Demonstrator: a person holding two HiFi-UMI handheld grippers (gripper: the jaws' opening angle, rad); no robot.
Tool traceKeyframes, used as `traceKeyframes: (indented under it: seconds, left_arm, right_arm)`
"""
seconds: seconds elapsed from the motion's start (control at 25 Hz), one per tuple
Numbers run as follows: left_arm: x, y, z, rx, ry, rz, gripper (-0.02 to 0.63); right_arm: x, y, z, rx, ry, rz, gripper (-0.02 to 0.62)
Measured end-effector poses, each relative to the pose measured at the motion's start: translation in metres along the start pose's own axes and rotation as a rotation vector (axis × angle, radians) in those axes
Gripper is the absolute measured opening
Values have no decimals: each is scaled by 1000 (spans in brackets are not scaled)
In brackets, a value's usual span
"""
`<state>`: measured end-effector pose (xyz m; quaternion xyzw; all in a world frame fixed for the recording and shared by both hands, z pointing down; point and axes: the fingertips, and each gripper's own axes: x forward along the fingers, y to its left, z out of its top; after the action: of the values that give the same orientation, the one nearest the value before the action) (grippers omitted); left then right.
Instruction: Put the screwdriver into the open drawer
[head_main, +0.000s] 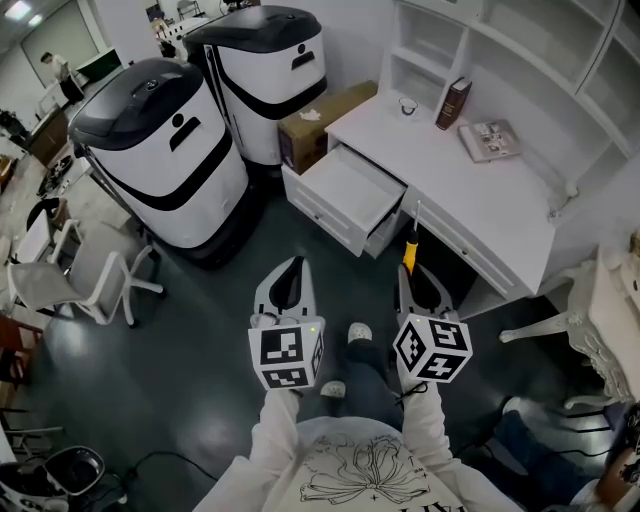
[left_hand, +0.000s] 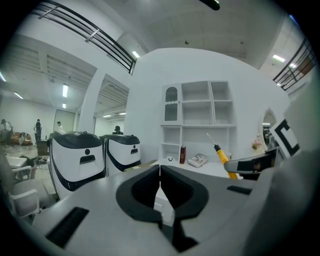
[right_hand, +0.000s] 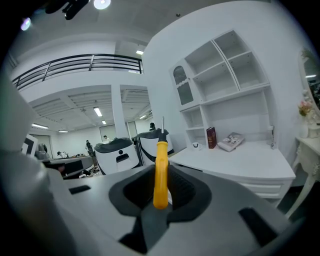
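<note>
Yellow-handled screwdriver (right_hand: 160, 170) sits clamped in the right gripper (right_hand: 162, 192), tip forward, short of the drawer (head_main: 345, 190) that stands pulled out of the desk (head_main: 500, 215). The left gripper (left_hand: 160, 187) has its jaws together on nothing. I judge the tool light and stiff, its smooth handle a little slippery, so the mid-handle hold looks sound. The drawer is open from above. Mind its front rim, the desk edge on the right and the machine (head_main: 160, 150) on the left.
</note>
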<state>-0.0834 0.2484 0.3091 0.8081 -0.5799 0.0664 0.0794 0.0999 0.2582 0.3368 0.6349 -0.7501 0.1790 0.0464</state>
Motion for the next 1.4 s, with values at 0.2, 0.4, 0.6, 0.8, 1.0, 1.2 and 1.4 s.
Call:
traceKeyframes:
  seconds: [0.2,0.4,0.6,0.8,1.0,1.2,1.4]
  left_arm:
    - [38,11,4,-9,4,13,6]
    - [87,22,13,-15,4,39,6]
    - [141,28,27,-16,4,67,6]
    - [199,33,44,-15,0,98,6]
    - [246,31,48,-21,9,109,6]
    - [274,38,45,-36,25,133,6]
    - [293,48,40,-47,45,152,6]
  right_arm:
    - [41,-10,14,-10,10,11,72]
    - [92,-23,35,-15,5,35,72]
    - [150,-40,58,-19,17,68,72]
    - [206,-57,85,-21,16,108,74]
    - [253,-80,98,-8,25,128,72]
    - [284,-87,101,-14,49,159,72]
    - [308,-89,94,-10,85,178,74]
